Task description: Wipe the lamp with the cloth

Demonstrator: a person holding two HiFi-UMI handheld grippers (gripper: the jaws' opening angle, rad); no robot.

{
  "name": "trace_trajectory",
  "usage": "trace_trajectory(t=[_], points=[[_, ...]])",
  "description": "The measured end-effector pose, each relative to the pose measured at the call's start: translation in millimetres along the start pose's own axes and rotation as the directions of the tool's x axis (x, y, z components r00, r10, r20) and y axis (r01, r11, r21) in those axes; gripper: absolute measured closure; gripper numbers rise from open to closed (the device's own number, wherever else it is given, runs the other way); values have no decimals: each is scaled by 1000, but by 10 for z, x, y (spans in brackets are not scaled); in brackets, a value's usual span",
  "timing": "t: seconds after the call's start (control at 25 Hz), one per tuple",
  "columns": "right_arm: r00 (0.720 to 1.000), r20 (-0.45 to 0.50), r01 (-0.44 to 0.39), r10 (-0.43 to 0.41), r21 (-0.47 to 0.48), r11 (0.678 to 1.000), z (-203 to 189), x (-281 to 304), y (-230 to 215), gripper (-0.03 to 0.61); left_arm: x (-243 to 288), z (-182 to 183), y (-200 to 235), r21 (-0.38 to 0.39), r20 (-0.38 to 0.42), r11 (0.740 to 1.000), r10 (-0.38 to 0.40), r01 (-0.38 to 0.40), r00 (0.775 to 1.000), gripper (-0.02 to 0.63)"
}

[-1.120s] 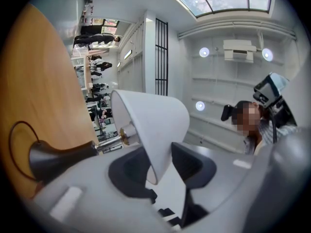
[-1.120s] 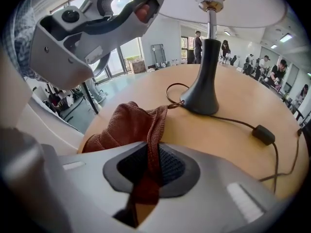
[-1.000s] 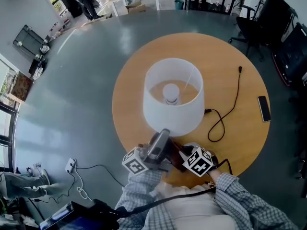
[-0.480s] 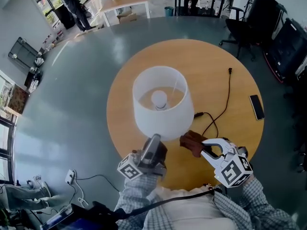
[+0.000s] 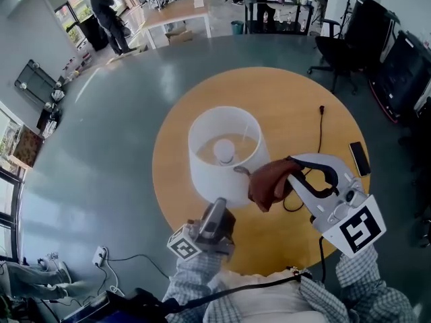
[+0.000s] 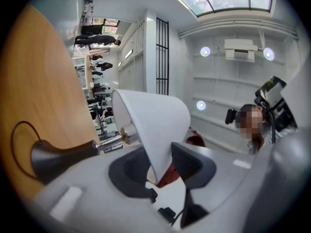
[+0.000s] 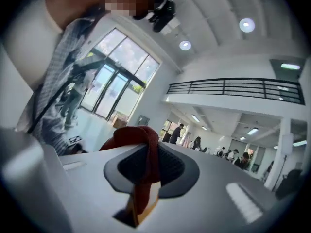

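A lamp with a white shade (image 5: 222, 155) stands on the round wooden table (image 5: 283, 93). My left gripper (image 5: 217, 208) is shut on the near lower rim of the shade. In the left gripper view the shade's edge (image 6: 155, 125) sits pinched between the jaws of the left gripper (image 6: 160, 166), with the lamp's dark base (image 6: 58, 154) at left. My right gripper (image 5: 294, 165) hangs raised beside the shade's right side, shut on a dark red cloth (image 5: 269, 180). The cloth (image 7: 141, 154) is bunched between the pads of the right gripper (image 7: 146, 171). It droops close to the shade; whether it touches I cannot tell.
A black cable (image 5: 320, 130) snakes across the table's right half, and a phone (image 5: 359, 158) lies near the right edge. Dark office chairs (image 5: 337, 46) stand beyond the table at upper right. People stand far off by a desk (image 5: 178, 12).
My right gripper has risen from the table's near edge, carrying the red cloth up beside the shade, and has turned. The left gripper has kept still on the shade.
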State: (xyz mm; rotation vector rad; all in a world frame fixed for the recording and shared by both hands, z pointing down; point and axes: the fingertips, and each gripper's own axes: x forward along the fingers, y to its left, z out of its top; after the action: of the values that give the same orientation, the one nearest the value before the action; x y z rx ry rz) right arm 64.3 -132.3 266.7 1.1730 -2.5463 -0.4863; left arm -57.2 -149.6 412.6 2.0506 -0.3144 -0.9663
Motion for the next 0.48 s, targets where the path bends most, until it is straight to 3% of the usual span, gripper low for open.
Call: trace_trajectory(t=[0.08,0.28,0.48], points=[[995,51,77,-81,66,995,56,212,-210,529,6,5,2,3,0,1000,4,-4,1000,482],[977,71,192,-203,140,971,-177,513,-394,529,2,-20,-16,1,3,1000,7,-7,1000,482],[966,-17,255,-259,247,935,-634,516,-449,529,-15,-7,-10,4,2,1000,5,-5,1000,482]])
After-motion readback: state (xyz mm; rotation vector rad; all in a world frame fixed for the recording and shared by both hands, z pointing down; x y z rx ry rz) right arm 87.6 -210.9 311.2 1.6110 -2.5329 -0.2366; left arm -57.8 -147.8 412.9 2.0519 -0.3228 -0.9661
